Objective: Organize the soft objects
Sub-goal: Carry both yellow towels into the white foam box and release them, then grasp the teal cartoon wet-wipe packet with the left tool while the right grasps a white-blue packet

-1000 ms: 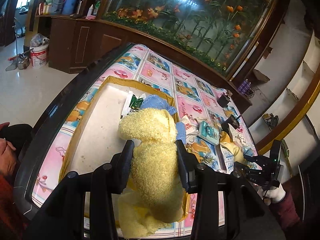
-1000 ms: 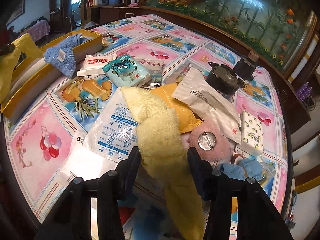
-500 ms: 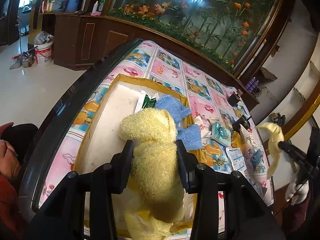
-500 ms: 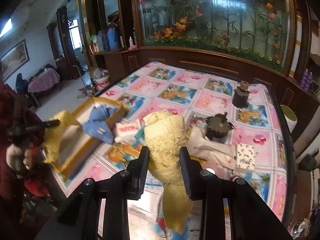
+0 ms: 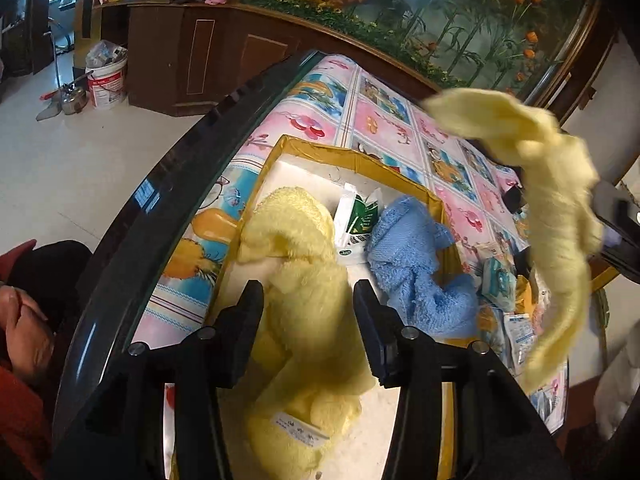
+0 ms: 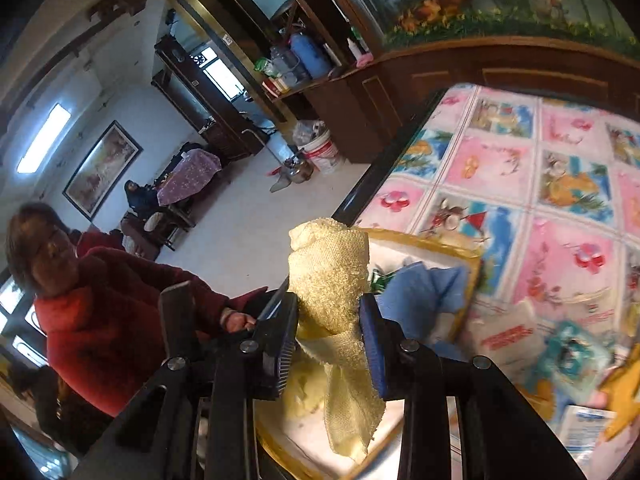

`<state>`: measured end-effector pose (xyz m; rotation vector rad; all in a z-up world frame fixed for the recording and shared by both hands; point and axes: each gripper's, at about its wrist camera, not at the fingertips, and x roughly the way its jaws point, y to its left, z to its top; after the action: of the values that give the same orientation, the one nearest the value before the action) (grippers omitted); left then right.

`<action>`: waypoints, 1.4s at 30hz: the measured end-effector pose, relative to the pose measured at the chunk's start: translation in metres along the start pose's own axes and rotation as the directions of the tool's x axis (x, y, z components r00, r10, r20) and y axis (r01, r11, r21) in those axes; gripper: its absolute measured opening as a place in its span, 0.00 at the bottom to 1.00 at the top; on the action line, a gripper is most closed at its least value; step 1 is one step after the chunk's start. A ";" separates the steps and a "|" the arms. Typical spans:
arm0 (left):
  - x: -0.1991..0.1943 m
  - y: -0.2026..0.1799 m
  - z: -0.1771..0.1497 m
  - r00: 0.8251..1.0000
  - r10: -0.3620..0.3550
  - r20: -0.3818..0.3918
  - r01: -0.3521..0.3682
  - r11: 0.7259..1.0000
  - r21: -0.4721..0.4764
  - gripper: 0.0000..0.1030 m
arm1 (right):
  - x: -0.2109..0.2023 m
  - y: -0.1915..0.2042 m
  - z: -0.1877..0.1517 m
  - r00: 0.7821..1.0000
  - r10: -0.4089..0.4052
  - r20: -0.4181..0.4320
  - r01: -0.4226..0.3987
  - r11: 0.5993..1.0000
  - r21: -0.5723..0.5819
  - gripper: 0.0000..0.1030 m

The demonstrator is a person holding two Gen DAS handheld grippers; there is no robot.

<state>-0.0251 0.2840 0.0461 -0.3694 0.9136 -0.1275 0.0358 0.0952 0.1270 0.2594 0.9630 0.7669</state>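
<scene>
A fluffy yellow towel lies inside the yellow cardboard box, its white tag showing. My left gripper hovers just over it, and its jaws stand apart on either side of the towel. A blue towel hangs over the box's right wall. My right gripper is shut on a yellow waffle towel, whose tail dangles above the box. In the left wrist view that waffle towel swings in the air at the right, above the table.
A green-and-white packet lies in the box. Several packets sit on the patterned tablecloth to the right of the box. The table's dark rim curves along the left. A person in a red sweater stands close by.
My right gripper lifted the waffle towel off the pile of packets and carried it left, over the box. The fluffy towel has sunk from between the left fingers onto the box floor.
</scene>
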 end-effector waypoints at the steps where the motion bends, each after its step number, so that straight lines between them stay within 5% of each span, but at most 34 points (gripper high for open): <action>1: -0.007 0.001 -0.003 1.000 -0.013 0.013 0.013 1.000 -0.001 0.45 | 0.021 -0.002 0.005 1.000 0.010 -0.024 -0.009 0.999 0.030 0.31; 4: -0.030 0.006 -0.011 0.997 -0.052 0.059 0.053 0.999 -0.011 0.58 | 0.077 -0.008 0.012 0.996 -0.034 -0.078 0.039 0.997 0.068 0.31; 8: -0.051 0.015 -0.020 0.992 -0.086 0.091 0.089 0.996 -0.022 0.59 | 0.126 -0.018 0.011 0.982 -0.123 -0.142 0.134 0.989 0.067 0.31; 14: -0.060 0.022 -0.019 0.989 -0.085 0.119 0.090 0.995 -0.039 0.61 | 0.141 -0.030 0.003 0.977 -0.117 -0.180 0.136 0.986 0.096 0.37; 17: -0.059 0.021 -0.018 0.989 -0.085 0.122 0.091 0.995 -0.048 0.64 | 0.112 -0.020 0.005 0.986 -0.128 -0.111 0.132 0.991 0.036 0.37; 21: -0.062 0.016 -0.023 0.987 -0.081 0.139 0.089 0.995 -0.051 0.64 | 0.049 -0.014 -0.001 0.986 -0.165 0.001 0.165 0.986 -0.039 0.55; 26: -0.066 0.001 -0.029 0.981 -0.111 0.159 0.120 0.991 -0.050 0.66 | -0.048 -0.041 -0.032 0.951 -0.273 0.146 0.284 0.957 -0.061 0.63; 34: -0.049 -0.079 -0.034 0.980 -0.178 0.091 0.172 0.982 0.075 0.70 | -0.182 -0.145 -0.109 0.847 -0.490 0.208 0.465 0.871 0.157 0.65; 38: -0.032 -0.133 -0.040 0.976 -0.217 0.008 0.213 0.963 0.166 0.69 | -0.223 -0.193 -0.152 0.825 -0.532 0.189 0.476 0.836 0.273 0.65; 42: -0.012 -0.181 -0.049 0.970 -0.231 -0.072 0.241 0.945 0.222 0.69 | -0.237 -0.214 -0.183 0.837 -0.519 0.175 0.451 0.834 0.317 0.65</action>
<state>-0.0632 0.1064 0.0941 -0.2603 0.8854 -0.4602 -0.0924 -0.2441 0.0644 0.3165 0.8331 0.1209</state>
